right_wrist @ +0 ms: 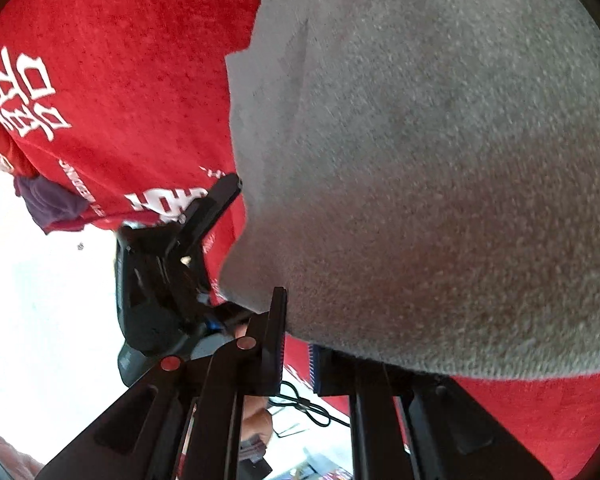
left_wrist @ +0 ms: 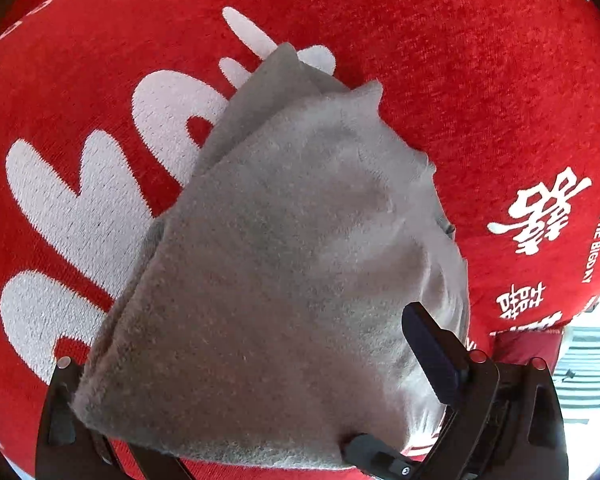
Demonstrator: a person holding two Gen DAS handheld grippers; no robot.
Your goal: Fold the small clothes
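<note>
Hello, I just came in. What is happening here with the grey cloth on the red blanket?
A person is folding a small grey garment on a red cloth with white lettering, holding a claw in each hand. The garment already lies doubled over. The left claw is open, its fingers either side of the near edge. The right claw is shut at the garment's edge; whether it pinches fabric is unclear.

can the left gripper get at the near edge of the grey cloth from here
Probably yes: the grey cloth has its near edge lying across the left gripper, between its open fingers, with nothing else on the red towel blocking.
</note>
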